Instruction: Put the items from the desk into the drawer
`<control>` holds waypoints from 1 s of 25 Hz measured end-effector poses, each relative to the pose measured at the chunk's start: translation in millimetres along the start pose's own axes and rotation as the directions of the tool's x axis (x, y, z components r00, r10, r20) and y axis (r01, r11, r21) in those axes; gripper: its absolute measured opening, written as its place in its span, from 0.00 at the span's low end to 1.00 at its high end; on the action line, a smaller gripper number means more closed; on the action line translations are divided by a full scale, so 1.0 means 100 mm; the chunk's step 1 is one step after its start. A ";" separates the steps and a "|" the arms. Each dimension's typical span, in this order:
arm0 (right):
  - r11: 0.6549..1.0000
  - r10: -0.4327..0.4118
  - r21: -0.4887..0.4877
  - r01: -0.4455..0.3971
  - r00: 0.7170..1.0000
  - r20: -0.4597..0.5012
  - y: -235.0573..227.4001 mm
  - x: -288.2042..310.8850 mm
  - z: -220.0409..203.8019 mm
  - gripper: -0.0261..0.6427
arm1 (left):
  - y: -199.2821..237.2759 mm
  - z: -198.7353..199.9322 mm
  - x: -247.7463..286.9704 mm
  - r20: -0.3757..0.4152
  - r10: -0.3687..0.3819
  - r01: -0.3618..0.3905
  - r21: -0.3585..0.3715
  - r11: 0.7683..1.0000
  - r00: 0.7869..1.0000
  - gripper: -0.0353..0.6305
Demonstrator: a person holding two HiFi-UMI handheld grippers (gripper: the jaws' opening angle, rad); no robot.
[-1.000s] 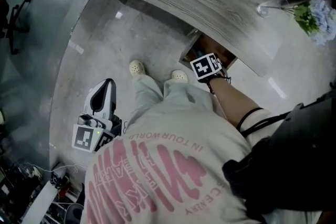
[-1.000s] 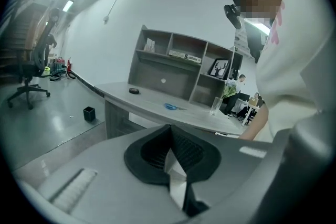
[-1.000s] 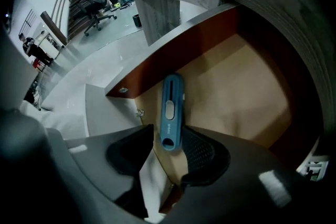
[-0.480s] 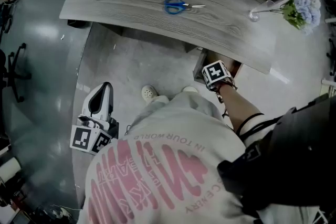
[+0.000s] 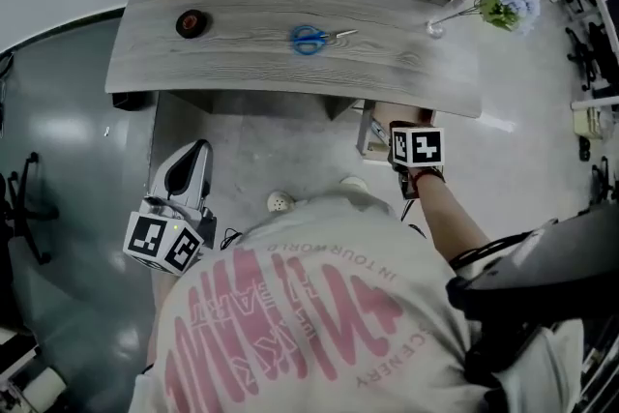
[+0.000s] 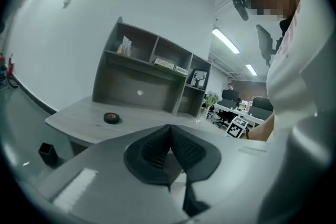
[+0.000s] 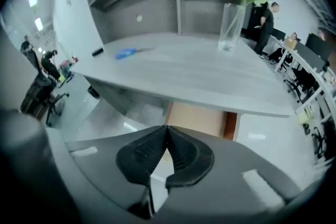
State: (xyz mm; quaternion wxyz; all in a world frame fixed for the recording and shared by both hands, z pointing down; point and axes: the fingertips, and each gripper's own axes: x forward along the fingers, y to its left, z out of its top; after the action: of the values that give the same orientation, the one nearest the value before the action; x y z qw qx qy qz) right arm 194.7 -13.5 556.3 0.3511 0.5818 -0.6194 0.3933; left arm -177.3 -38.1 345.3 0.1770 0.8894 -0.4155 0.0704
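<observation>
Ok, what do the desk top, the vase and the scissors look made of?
Desk top: looks like grey wood-grain laminate, matte, going by its streaky grain.
Vase: clear glass, likely; the background shows through it.
Scissors: blue handles, probably plastic; pale blades, probably metal.

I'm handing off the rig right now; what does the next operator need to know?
Left gripper: shut, empty, down by the person's side, clear of the desk.
Right gripper: jaws have just closed on nothing, at the open drawer.
Scissors and tape roll lie on the desk, with a flower vase.
Done: drawer open; contents not visible.
Left: scissors and tape roll into the drawer.
</observation>
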 end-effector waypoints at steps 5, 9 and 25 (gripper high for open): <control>0.977 0.114 0.140 -0.159 0.952 0.286 0.48 -0.64 0.75 0.05 | 0.07 0.20 0.24 0.010 -0.119 0.118 0.046 0.992 0.993 0.08; 0.961 0.225 0.052 -0.271 0.878 0.423 1.08 -1.02 1.33 0.05 | 0.10 0.43 0.39 0.035 -0.172 0.170 0.068 0.983 0.984 0.08; 0.776 0.627 -0.363 -0.516 0.564 0.538 2.75 -1.96 1.83 0.05 | -0.14 0.79 0.37 0.115 -0.264 0.254 0.099 0.962 0.958 0.08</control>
State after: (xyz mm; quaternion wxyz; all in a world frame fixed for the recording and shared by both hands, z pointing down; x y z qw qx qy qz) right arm -59.9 -86.9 278.0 0.0215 0.4144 -0.8844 0.2137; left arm -144.4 -85.8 279.0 0.1207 0.9455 -0.3025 0.0070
